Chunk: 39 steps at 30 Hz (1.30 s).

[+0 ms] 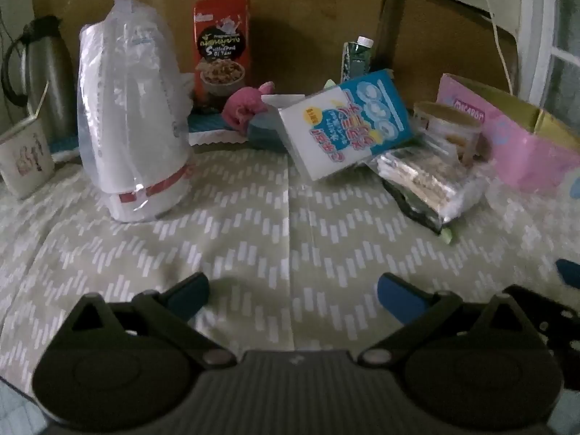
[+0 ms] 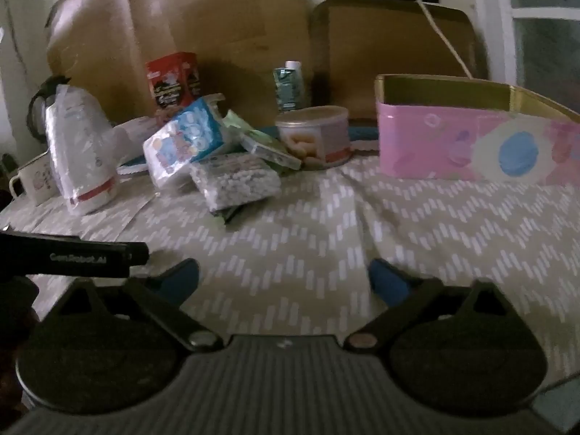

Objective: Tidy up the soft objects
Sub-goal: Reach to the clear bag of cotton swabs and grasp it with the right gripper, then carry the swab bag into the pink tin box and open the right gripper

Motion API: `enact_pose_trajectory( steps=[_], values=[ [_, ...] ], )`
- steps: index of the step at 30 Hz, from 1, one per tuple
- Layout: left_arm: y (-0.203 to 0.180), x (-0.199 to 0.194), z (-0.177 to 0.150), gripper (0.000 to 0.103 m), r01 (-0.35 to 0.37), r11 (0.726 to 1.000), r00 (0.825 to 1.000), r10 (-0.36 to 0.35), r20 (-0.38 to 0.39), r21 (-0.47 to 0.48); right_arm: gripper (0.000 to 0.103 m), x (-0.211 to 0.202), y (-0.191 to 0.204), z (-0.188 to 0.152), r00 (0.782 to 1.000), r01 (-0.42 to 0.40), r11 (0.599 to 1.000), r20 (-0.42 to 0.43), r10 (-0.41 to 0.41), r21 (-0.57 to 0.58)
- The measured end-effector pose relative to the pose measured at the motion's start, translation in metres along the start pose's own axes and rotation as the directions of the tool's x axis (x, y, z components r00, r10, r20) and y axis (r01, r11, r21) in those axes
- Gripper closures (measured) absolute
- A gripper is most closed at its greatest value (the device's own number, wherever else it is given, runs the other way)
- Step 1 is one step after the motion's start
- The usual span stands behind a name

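Both the left claw [image 1: 291, 295] and right claw [image 2: 284, 277] stood wide apart, empty. The soft packets [image 2: 235, 179] leaned heaped mid-surface beside the pink box [image 2: 453, 145]; tugging one risked toppling the neighbouring blue pack [image 1: 348, 127].

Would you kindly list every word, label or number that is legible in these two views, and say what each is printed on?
"MACARON": pink box.
"GenRobot_AI": left gripper body, seen from the right wrist.
Red carton: script and English lines too blurred to read surely.
Blue-and-white pack: large characters, unreadable.
Mug and green carton: print too small.
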<state>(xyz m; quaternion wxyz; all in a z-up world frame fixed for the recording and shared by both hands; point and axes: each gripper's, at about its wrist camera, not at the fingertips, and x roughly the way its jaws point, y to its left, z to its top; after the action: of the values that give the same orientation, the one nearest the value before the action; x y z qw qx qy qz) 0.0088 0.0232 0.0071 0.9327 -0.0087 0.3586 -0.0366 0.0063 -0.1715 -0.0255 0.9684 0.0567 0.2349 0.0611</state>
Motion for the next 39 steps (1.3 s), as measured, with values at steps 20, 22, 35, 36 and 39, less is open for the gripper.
enact_pose_trajectory(
  steps=[20,22,35,36,39],
  values=[
    [0.046,0.012,0.008,0.001,0.071,0.991,0.994,-0.061,0.089,-0.115,0.045,0.067,0.014,0.057,0.982,-0.175,0.981,-0.094,0.167,-0.087],
    [0.047,0.012,0.009,0.001,0.08,0.99,0.994,-0.069,0.09,-0.117,0.046,0.055,0.014,0.054,0.981,-0.185,0.978,-0.081,0.177,-0.1],
    [0.032,-0.004,0.007,0.031,0.409,0.906,0.912,-0.41,0.017,-0.108,0.037,-0.021,0.011,-0.004,0.984,-0.169,0.961,-0.084,0.155,-0.217],
    [0.026,-0.005,0.008,0.034,0.437,0.894,0.898,-0.439,-0.004,-0.1,0.035,-0.02,0.01,-0.004,0.984,-0.17,0.963,-0.087,0.155,-0.21],
    [0.006,0.002,0.01,0.045,0.501,0.859,0.856,-0.509,-0.088,-0.103,0.035,-0.016,0.01,-0.005,0.983,-0.178,0.96,-0.076,0.165,-0.215]
  ],
)
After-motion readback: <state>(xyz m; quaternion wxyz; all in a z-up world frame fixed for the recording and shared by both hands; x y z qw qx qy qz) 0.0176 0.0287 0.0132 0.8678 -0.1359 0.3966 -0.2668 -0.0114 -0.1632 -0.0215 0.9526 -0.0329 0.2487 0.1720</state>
